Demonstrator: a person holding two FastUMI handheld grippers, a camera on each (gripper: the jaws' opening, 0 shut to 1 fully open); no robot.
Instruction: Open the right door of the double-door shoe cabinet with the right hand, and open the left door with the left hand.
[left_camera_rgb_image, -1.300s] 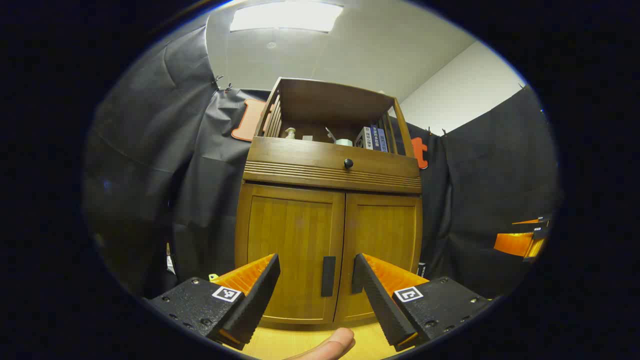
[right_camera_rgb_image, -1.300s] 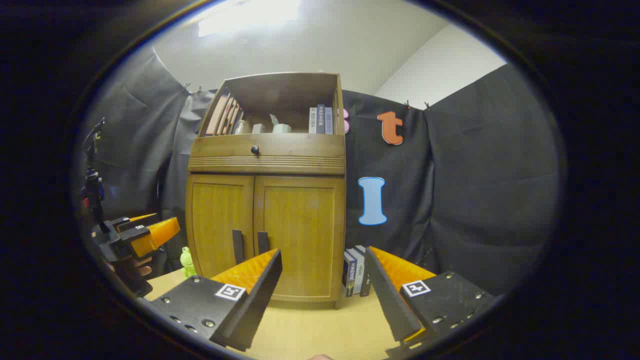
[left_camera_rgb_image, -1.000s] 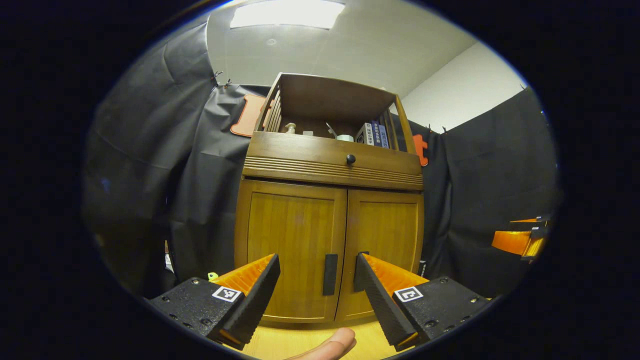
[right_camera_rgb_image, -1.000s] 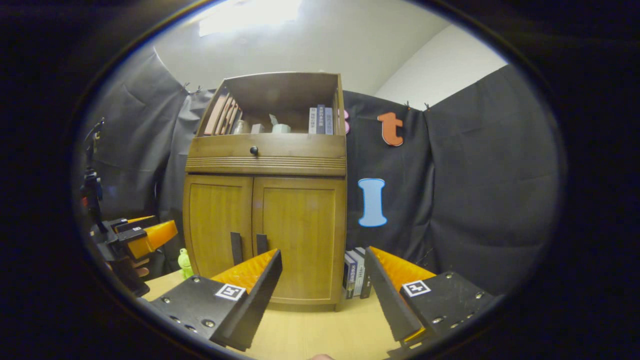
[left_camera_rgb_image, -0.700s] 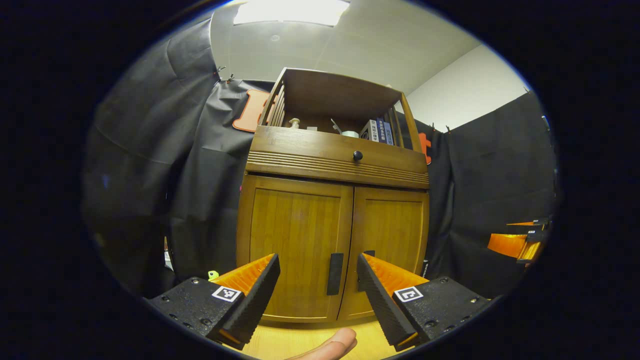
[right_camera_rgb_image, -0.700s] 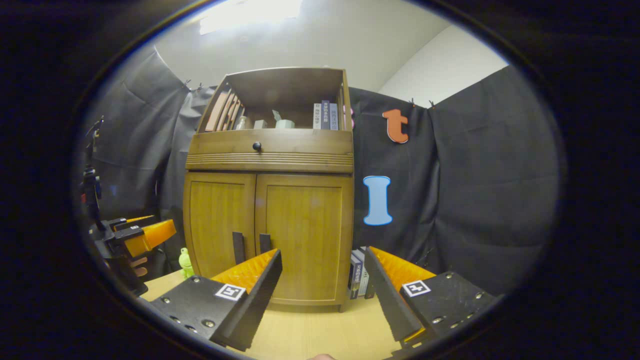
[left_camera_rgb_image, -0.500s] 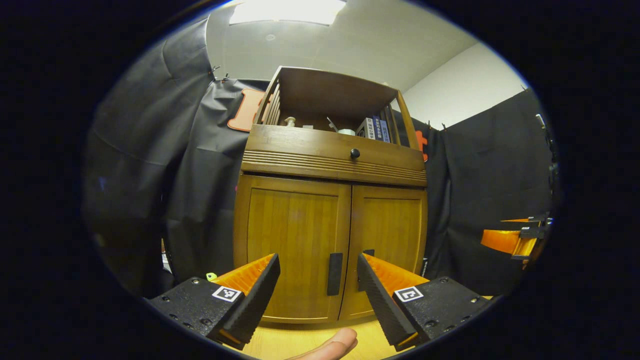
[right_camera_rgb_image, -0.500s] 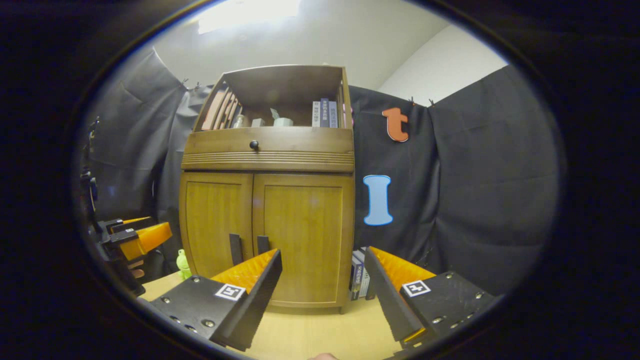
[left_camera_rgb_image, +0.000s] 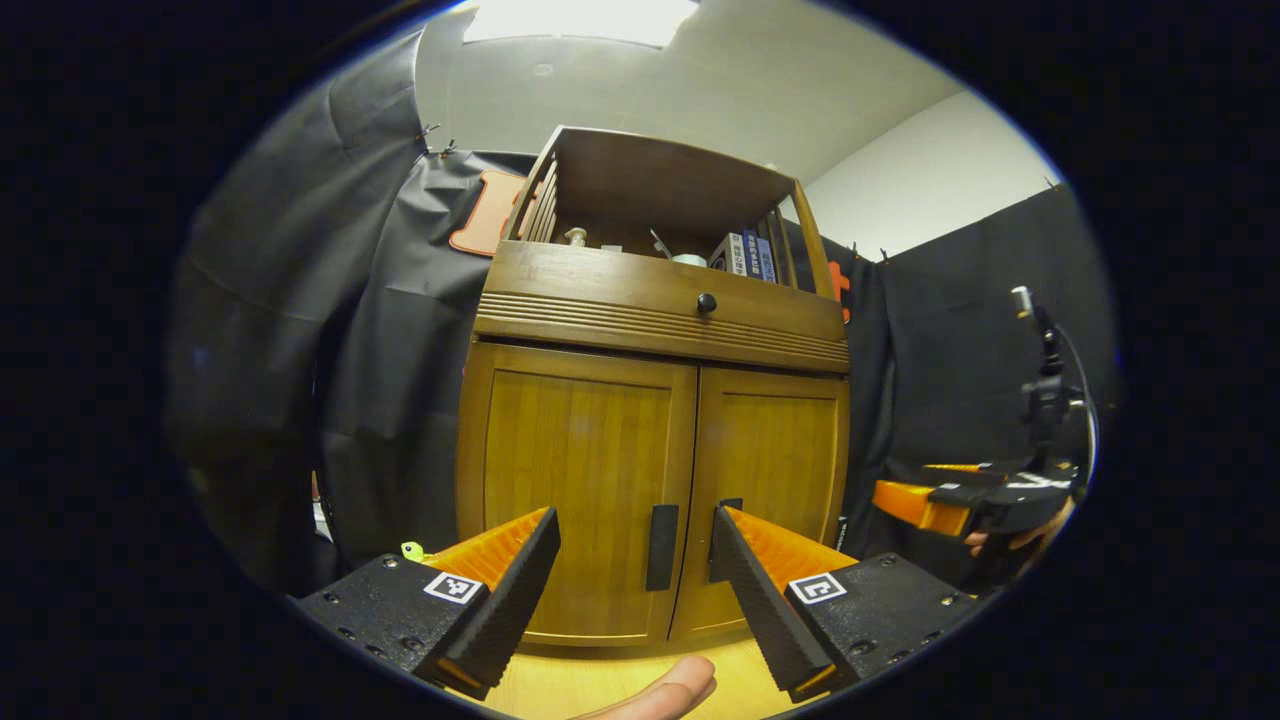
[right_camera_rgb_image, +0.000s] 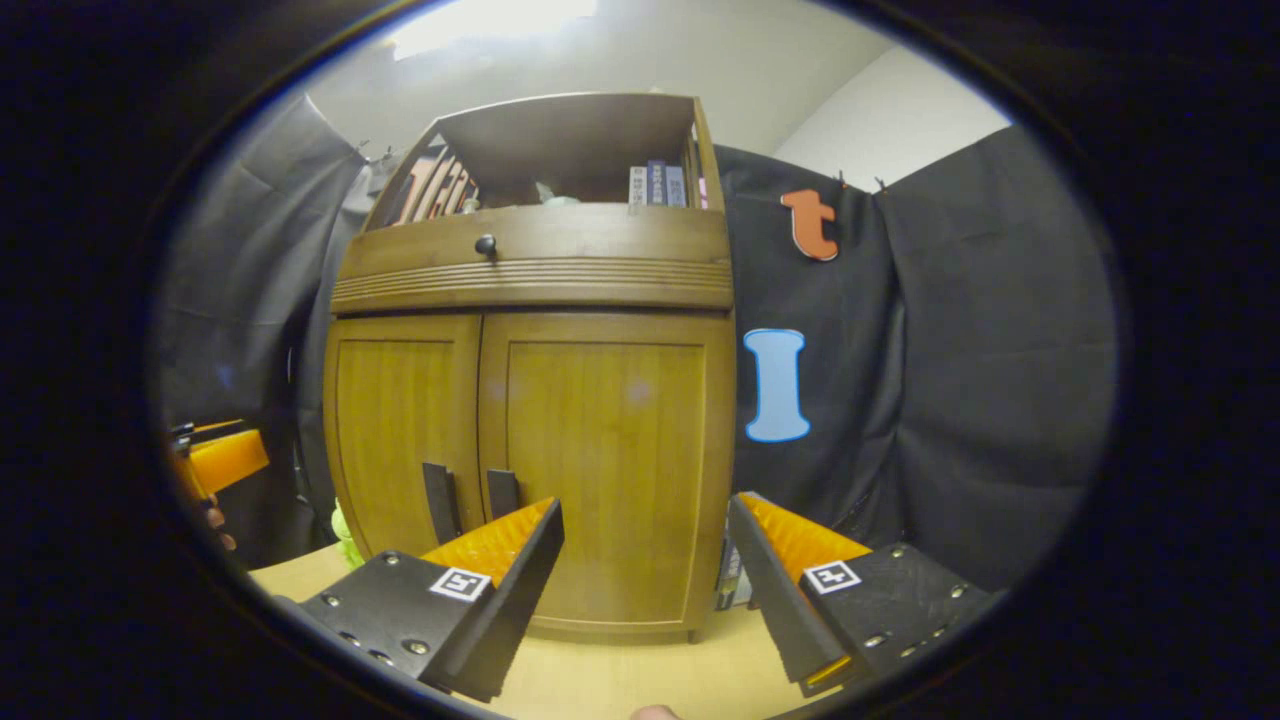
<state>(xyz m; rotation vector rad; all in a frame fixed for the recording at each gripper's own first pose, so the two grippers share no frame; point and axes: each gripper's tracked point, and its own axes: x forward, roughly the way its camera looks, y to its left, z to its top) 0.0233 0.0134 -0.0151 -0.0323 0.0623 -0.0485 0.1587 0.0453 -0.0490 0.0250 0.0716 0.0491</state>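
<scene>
1. The brown wooden double-door shoe cabinet (left_camera_rgb_image: 660, 330) stands on the light wooden counter (right_camera_rgb_image: 620, 675) against the black cloth wall, with an open shelf and a knobbed drawer front above its two doors.
2. Both doors are closed: the left door (left_camera_rgb_image: 575, 490) and the right door (right_camera_rgb_image: 600, 450) sit flush, their dark upright handles side by side at the centre seam. Nothing of the task is done yet.
3. The left gripper (left_camera_rgb_image: 634, 590) has its jaws spread wide and empty, with the left door's black handle (left_camera_rgb_image: 662, 533) framed between them but apart from them.
4. The right gripper (right_camera_rgb_image: 645, 590) is likewise wide open and empty, aimed at the right door's panel; the right door's handle (right_camera_rgb_image: 502, 493) lies just left of its fingers.
5. Left to do, as I judge it: close in on each handle, grip it and swing each door outward, the right one with the right hand and the left one with the left.
</scene>
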